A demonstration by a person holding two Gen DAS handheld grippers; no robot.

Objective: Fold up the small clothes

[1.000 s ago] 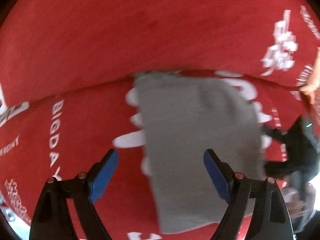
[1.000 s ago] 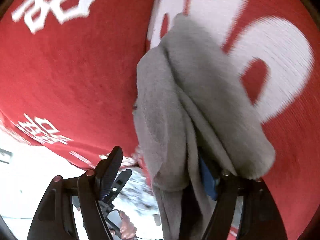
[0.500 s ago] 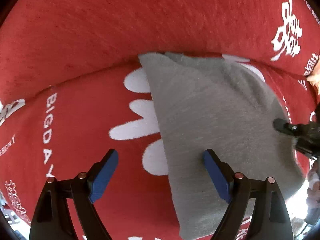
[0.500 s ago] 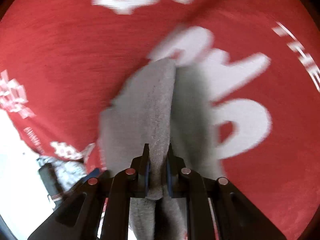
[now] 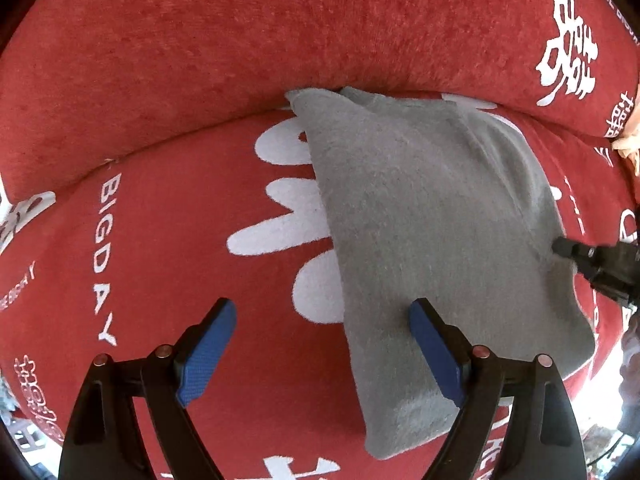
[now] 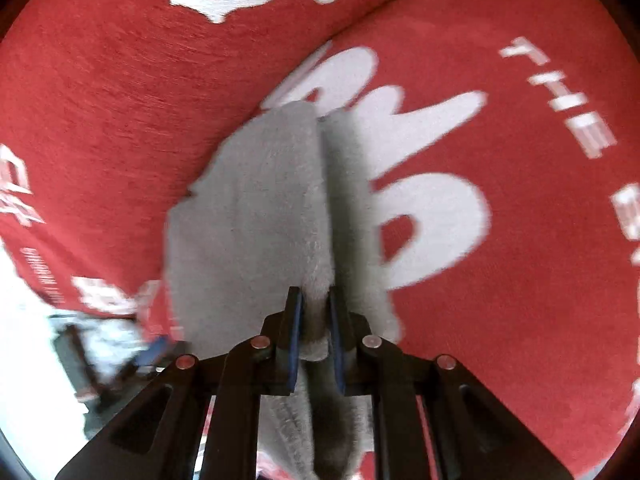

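A small grey cloth (image 5: 432,216) lies spread on a red cushion with white lettering. My left gripper (image 5: 322,324) is open above the cloth's left edge, its right fingertip (image 5: 424,320) over the grey fabric, holding nothing. My right gripper (image 6: 316,304) is shut on a raised fold of the grey cloth (image 6: 256,216). It also shows at the right edge of the left wrist view (image 5: 568,248), pinching the cloth's right side.
The red cushion's seat (image 5: 168,264) meets a red backrest (image 5: 280,28) behind the cloth. Beyond the cushion's front edge there is a bright floor (image 6: 28,340) with blurred clutter.
My right gripper has closed on the cloth's edge and drawn it outward, so the cloth now lies flatter and wider. My left gripper has stayed open and shifted slightly.
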